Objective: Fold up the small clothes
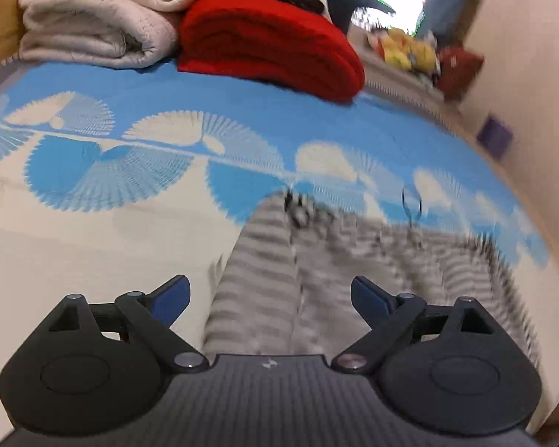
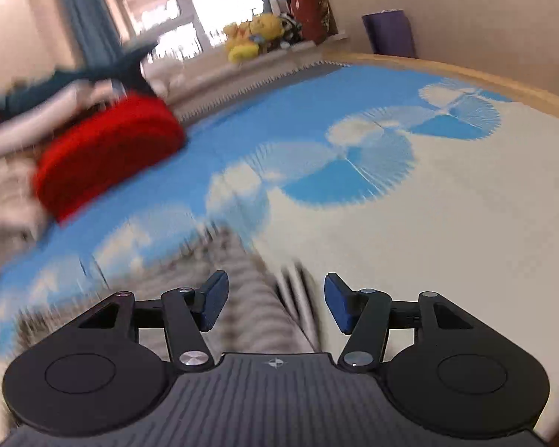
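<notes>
Lying flat on the bedspread (image 1: pixel 104 246) is the striped garment (image 1: pixel 257 290), grey and white bands, and both cameras look down onto it through heavy motion blur. The left gripper (image 1: pixel 270 298) hangs above it with its jaws spread wide, blue pads far apart, nothing pinched between them, the cloth lying below the gap. Over on the right wrist view, the right gripper (image 2: pixel 275 303) also stands parted, though not as wide, and there too the stripes run under the space between the pads without either pad pressing on them.

Now, what each side gives us. The left view shows most of the garment: a folded panel on the left with a seam line down it, a dark smudge near the far edge, and a broad striped spread running out to the right. It also catches a cream folded blanket (image 1: pixel 100 18) at the head of the bed, touching a red folded blanket (image 1: pixel 272 44) just beside it, plus a sliver of the other gripper at the right edge.

The right view shows only a narrow strip of the garment, but opens up the far side of the bed: a wooden rim (image 2: pixel 466 70) curving round the mattress, a purple object (image 2: pixel 389 33) against the wall, and a yellow plush toy (image 2: pixel 253 35) on the window ledge, much clearer here than the blurred yellow patch in the left view. The red blanket shows here too, smeared, on the left.
</notes>
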A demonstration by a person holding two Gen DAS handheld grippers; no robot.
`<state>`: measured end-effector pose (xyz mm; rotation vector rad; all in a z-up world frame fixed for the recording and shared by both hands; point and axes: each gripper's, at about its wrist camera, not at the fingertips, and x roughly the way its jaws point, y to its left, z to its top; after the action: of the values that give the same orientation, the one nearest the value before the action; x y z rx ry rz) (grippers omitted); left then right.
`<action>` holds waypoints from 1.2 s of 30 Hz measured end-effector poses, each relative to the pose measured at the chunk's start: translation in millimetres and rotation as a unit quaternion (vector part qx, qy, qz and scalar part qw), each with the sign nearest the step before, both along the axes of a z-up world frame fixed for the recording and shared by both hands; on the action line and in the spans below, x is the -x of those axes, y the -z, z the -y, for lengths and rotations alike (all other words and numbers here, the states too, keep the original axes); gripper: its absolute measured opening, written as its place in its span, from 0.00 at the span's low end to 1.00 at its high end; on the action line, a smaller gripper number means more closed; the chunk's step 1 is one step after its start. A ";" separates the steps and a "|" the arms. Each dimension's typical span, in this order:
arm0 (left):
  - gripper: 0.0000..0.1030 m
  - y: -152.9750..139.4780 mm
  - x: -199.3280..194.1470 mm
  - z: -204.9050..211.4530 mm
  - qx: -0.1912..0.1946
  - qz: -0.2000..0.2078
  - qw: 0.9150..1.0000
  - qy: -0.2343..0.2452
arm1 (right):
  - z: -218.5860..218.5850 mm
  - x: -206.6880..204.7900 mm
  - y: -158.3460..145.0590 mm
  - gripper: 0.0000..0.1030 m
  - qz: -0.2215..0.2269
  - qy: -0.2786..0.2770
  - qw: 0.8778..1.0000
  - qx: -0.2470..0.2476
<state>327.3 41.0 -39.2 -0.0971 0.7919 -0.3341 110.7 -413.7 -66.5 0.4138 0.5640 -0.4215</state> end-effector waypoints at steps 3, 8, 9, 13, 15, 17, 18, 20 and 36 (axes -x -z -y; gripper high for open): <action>0.93 6.3 46.4 -6.8 -0.032 -0.002 0.999 0.016 | -15.1 7.9 19.7 0.55 -0.057 -0.031 0.998 0.024; 0.93 40.3 87.8 -12.0 -0.065 -0.025 0.997 0.041 | -17.5 2.8 40.1 0.52 -0.088 -0.057 0.994 -0.021; 0.93 45.3 85.6 -8.5 -0.079 -0.036 0.995 0.045 | -16.3 -0.4 43.9 0.52 -0.097 -0.058 0.993 -0.025; 0.93 61.1 78.0 3.4 -0.124 -0.033 0.988 0.080 | -26.7 -6.6 48.9 0.19 -0.112 -0.079 0.991 -0.001; 0.89 67.5 77.7 8.5 -0.146 -0.032 0.984 0.092 | -31.4 -4.1 45.9 0.10 -0.107 -0.091 0.990 0.009; 0.66 67.6 75.9 8.5 -0.132 -0.028 0.985 0.111 | -34.8 0.1 42.2 0.06 -0.098 -0.099 0.990 0.022; 0.42 66.5 75.9 7.8 -0.119 -0.026 0.986 0.115 | -33.9 0.8 41.4 0.05 -0.095 -0.098 0.990 0.026; 0.21 66.0 77.4 7.0 -0.111 -0.022 0.987 0.115 | -31.2 4.3 38.9 0.05 -0.085 -0.086 0.992 0.033; 0.05 58.6 87.5 -12.3 -0.137 0.020 0.986 0.096 | -3.1 31.9 34.5 0.45 -0.030 -0.069 0.997 -0.031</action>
<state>239.8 53.3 -97.9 0.2437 0.8025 -0.4041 78.8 -410.6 -101.0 0.4209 0.6610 -0.2856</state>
